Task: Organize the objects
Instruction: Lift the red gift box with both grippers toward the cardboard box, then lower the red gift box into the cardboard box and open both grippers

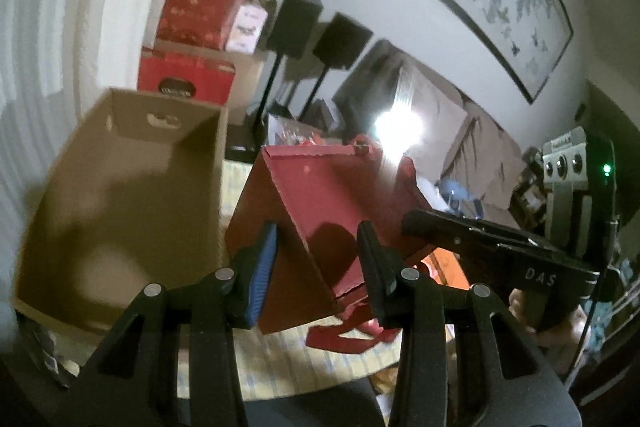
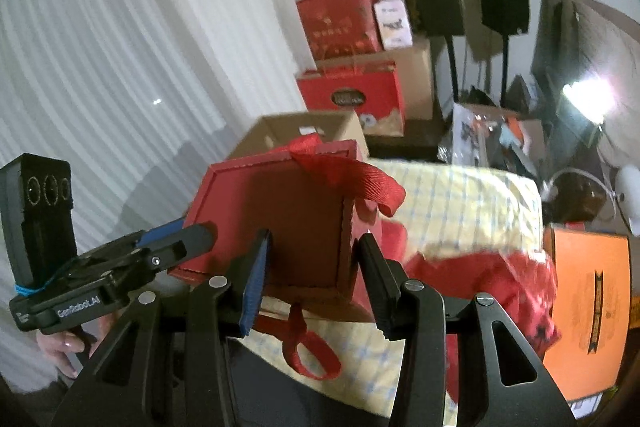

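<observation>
A red box (image 1: 320,203) with red ribbon handles (image 2: 344,179) hangs tilted above the table, held from two sides. My left gripper (image 1: 316,267) is shut on its near corner, the blue pad against one face. In the right wrist view my right gripper (image 2: 316,279) is shut on the other end of the red box (image 2: 288,219). The left gripper (image 2: 192,231) shows there pinching the box's left edge. The right gripper (image 1: 412,223) reaches in from the right in the left wrist view. A hand holds each tool.
An open brown cardboard box (image 1: 132,187) stands just left of the red box. Below lies a table with a yellow checked cloth (image 2: 460,195). A crumpled red bag (image 2: 500,279) and an orange box (image 2: 588,315) sit right. Stacked red gift boxes (image 1: 192,11) and speakers (image 1: 296,23) stand behind.
</observation>
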The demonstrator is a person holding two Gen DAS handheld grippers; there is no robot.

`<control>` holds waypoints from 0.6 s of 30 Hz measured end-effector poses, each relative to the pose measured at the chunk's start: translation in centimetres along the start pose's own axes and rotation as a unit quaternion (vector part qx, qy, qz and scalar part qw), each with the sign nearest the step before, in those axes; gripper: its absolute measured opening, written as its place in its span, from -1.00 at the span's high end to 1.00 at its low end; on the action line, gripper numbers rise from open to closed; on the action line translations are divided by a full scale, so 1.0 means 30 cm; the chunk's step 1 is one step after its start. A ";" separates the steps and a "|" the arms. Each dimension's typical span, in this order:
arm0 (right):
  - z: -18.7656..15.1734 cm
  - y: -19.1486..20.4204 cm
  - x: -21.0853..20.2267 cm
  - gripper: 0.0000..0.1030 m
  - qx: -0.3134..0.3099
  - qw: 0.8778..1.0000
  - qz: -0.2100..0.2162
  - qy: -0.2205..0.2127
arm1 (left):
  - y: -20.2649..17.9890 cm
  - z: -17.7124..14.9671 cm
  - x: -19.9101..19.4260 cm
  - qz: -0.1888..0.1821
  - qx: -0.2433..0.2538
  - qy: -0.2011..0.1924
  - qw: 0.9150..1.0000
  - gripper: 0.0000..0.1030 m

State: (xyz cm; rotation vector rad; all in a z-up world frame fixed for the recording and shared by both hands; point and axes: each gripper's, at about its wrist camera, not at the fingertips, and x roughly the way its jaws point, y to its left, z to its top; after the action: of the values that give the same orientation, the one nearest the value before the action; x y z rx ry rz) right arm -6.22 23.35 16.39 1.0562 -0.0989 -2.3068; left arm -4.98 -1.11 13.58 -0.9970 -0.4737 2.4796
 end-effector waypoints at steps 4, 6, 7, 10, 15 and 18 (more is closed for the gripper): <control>0.104 0.056 0.033 0.10 -0.006 1.000 0.003 0.000 | 0.037 0.099 -0.020 0.024 0.004 -0.008 1.000 0.29; 0.136 0.082 0.056 0.10 -0.011 1.000 0.000 0.002 | 0.055 0.124 -0.027 0.032 0.002 -0.009 0.999 0.29; 0.156 0.100 0.073 0.10 -0.014 1.000 0.000 0.004 | 0.072 0.146 -0.031 0.040 0.000 -0.011 0.999 0.29; 0.200 0.134 0.122 0.10 -0.016 1.000 0.004 0.008 | 0.108 0.184 -0.037 0.057 -0.005 -0.015 0.998 0.29; 0.271 0.165 0.218 0.10 -0.007 1.000 0.020 0.019 | 0.167 0.252 -0.025 0.090 -0.004 -0.011 0.996 0.27; 0.315 0.169 0.280 0.10 0.002 0.999 0.027 0.029 | 0.209 0.289 -0.012 0.103 -0.009 -0.006 0.995 0.27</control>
State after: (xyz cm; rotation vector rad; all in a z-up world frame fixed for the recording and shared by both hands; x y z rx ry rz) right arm -14.75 12.99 18.74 1.1085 -0.1067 -2.2262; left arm -12.54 -7.94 16.85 -1.0878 -0.4161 2.6676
